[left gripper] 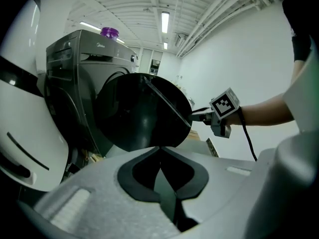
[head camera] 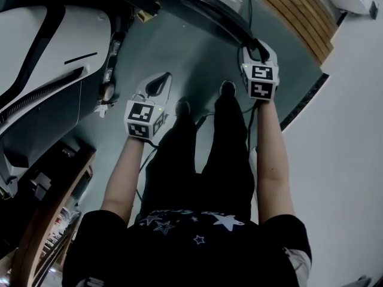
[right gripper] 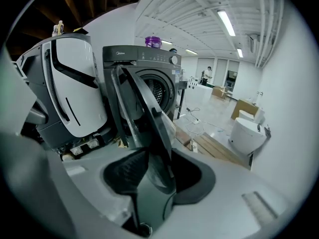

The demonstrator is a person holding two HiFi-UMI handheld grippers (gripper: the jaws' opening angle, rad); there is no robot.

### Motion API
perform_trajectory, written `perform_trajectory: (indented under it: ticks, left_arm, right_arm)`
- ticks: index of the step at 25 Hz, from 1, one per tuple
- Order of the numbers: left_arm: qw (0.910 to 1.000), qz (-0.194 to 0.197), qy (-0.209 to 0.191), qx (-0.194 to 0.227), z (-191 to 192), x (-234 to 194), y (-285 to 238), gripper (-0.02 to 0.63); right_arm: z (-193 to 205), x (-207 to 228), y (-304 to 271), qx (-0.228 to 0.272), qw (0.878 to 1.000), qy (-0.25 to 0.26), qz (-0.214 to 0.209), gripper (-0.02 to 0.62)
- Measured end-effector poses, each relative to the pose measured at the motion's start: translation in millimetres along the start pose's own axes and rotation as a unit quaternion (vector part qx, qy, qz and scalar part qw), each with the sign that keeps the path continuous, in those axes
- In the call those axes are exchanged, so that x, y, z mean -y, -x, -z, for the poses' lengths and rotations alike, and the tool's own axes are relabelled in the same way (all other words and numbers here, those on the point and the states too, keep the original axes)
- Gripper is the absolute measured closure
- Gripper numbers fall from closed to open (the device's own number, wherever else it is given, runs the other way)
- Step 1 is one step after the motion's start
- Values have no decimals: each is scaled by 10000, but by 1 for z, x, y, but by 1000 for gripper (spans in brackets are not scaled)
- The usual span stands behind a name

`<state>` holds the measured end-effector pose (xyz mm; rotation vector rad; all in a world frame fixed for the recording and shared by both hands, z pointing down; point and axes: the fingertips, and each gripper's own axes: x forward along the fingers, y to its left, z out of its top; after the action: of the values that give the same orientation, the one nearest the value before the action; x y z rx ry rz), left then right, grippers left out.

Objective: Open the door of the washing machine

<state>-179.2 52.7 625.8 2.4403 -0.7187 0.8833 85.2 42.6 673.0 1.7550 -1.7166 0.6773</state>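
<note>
The right gripper [right gripper: 158, 163] pinches the door [right gripper: 142, 103] by its edge, a good hold. The door looks heavy and stiff. The left gripper [left gripper: 160, 151] is closed, empty.

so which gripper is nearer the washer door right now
Right. The right gripper grips the door's edge between its jaws; the left gripper is shut and empty, short of the door.

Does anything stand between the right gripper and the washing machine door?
Nothing visible does. The edge of the door sits directly between the jaws of the right gripper, with nothing else between them.
</note>
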Motion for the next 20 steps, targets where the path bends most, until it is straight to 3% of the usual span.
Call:
perform_trajectory:
  ticks: [5,12,20]
  left_arm:
    - [9999,53,102,-115,36,-4,30,595]
    - [9999,101,-68,-67,57,-11,61,595]
    - [9999,43,-110,-85,73,-20,92,595]
  right_arm:
    - [21,-36,16,-20,9998,-162,134,449]
    - [38,-86,36,45,9989,-401,221,465]
    - [59,-150,52,-178,9980,-592,-127,472]
